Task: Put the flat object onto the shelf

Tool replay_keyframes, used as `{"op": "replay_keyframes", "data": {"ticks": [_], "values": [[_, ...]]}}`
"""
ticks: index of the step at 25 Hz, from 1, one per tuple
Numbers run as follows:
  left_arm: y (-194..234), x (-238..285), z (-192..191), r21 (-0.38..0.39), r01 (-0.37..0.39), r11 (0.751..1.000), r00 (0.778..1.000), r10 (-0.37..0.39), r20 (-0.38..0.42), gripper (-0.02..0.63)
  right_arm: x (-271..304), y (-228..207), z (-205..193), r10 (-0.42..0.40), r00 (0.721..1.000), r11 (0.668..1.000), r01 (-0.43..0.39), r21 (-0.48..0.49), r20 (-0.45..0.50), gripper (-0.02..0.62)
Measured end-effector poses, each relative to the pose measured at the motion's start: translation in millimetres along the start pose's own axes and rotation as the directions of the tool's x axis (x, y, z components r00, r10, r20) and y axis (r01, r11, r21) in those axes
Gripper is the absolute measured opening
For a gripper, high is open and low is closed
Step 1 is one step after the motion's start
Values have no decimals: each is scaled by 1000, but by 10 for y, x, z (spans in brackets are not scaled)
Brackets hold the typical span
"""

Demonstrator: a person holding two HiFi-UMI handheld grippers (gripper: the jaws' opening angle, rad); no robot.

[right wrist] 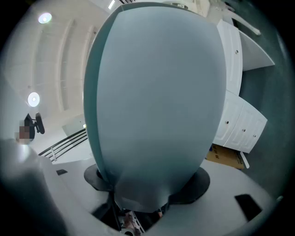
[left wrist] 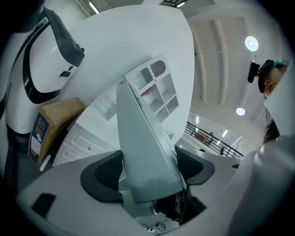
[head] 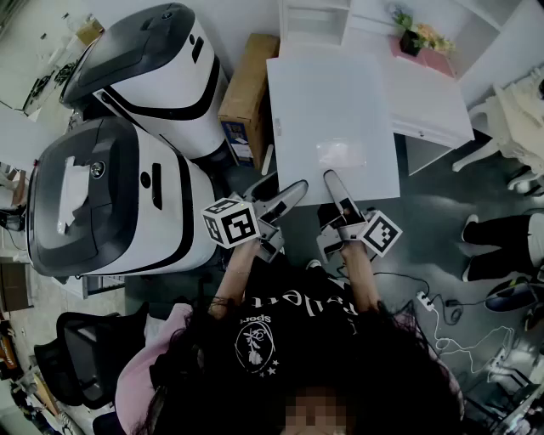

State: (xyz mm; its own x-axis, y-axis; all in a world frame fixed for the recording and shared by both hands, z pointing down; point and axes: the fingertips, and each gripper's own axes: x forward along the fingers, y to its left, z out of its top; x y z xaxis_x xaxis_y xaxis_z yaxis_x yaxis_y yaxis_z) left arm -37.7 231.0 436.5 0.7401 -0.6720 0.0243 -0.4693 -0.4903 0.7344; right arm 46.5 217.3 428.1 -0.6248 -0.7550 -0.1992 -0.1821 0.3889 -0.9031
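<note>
- The flat white board [head: 333,115] is held up in the air in front of the person, roughly level. Its near edge sits in both grippers and its far edge reaches toward the white shelf [head: 313,17].
- The left gripper [head: 289,197] has the board's near edge between its jaws. In the left gripper view the board is seen edge-on, and the dark pads [left wrist: 102,177] are spread wide and clamped on either face.
- The right gripper [head: 333,183] grips the same edge just beside the left one. In the right gripper view the board fills most of the frame, with the jaws wide apart and closed on it.
- A marker cube [head: 231,223] rides on the left gripper and another [head: 380,232] on the right.
- The shelf, with open cubbies, stands beyond the board against the wall.
- To its right is a white bench [head: 429,102] with drawer fronts, with a pot of flowers [head: 418,38] at its far end.
- A cardboard box [head: 249,85] leans left of the board.
- Two large white-and-dark machines [head: 149,68] stand further left.
</note>
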Motion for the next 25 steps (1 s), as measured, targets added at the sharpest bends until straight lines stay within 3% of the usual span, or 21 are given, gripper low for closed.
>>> {"op": "replay_keyframes", "data": {"ticks": [15, 25], "values": [[353, -66, 380, 9, 36, 999, 999, -36, -11, 383, 487, -43, -140, 3, 1000, 1000, -3, -14, 22, 316], [632, -100, 487, -16, 59, 998, 997, -60, -51, 383, 674, -207, -282, -48, 997, 999, 48, 1, 52, 316]]}}
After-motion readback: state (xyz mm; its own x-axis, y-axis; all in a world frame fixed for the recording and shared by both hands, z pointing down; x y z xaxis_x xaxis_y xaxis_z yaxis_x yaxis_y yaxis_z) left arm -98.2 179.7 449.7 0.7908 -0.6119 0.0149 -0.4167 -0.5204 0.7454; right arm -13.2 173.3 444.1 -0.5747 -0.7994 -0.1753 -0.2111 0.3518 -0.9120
